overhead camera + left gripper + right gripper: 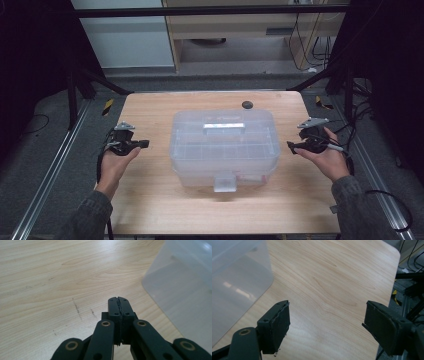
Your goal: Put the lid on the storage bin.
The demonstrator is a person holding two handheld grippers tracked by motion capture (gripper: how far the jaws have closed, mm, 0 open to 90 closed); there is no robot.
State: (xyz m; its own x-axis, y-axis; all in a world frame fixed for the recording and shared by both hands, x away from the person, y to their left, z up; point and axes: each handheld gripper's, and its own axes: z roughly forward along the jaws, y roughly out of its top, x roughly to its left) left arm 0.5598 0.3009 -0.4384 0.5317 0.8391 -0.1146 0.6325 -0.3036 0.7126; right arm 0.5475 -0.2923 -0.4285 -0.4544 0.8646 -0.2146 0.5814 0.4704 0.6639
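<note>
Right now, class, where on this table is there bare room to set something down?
Bare table lies along the near edge before the clear box, and behind it beside the small black disc. Each side strip is crowded by a claw.

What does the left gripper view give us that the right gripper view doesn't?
Left gripper view: the left gripper with jaws pressed together, nothing between them, and dark scuff marks on the wood. Right gripper view: the right gripper with jaws wide apart, the table's rounded far corner, and black frame and cables beyond the edge. Both: the light wooden table and a side of the translucent plastic box.
</note>
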